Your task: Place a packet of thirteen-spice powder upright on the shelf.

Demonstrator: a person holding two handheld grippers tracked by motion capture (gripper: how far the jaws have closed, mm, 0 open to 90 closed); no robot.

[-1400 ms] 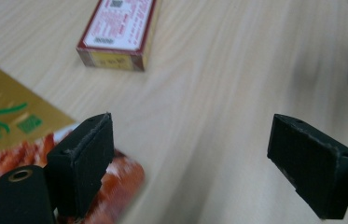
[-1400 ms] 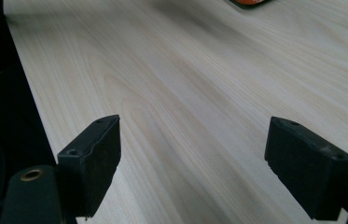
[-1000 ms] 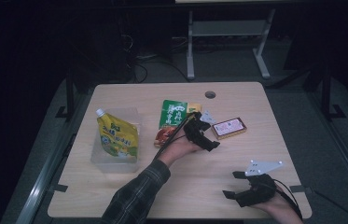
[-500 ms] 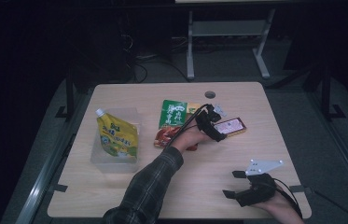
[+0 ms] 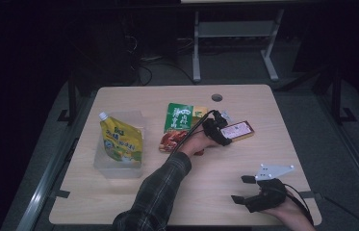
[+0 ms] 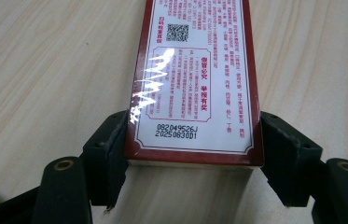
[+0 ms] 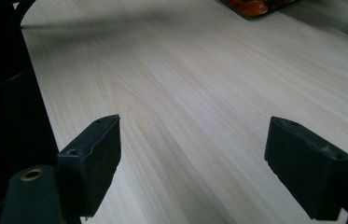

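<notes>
**Two grippers, one on the red box**

Since the earlier frames: left gripper (image 5: pixel 224 131) moved from beside the green packet out to the right, onto the near end of the flat red-bordered rectangular box with white printed label (image 5: pixel 237 130). Jaws just been closing, box end between them. Right gripper (image 5: pixel 247 188) unchanged, low at the near right corner of the pale wooden table (image 5: pixel 244 103). Box, packets and pouch in the same places as before.

Left gripper view: box (image 6: pixel 195 79) lying flat on the wood, long axis running straight away from the gripper (image 6: pixel 195 161). Both black pads against the box's long edges at its near end, one on each side; clamped on it, or as near as can be told. Box not lifted.

Right gripper view: right gripper (image 7: pixel 192 163) with jaws wide apart, bare wood between them.

Elsewhere, high view: green snack packet (image 5: pixel 179 117) and red-brown food packet (image 5: pixel 171 140) just left of the left hand; yellow-green spouted pouch (image 5: pixel 121 142) lying in a clear plastic tray (image 5: pixel 101 163) at the table's left, well apart from the box.
</notes>
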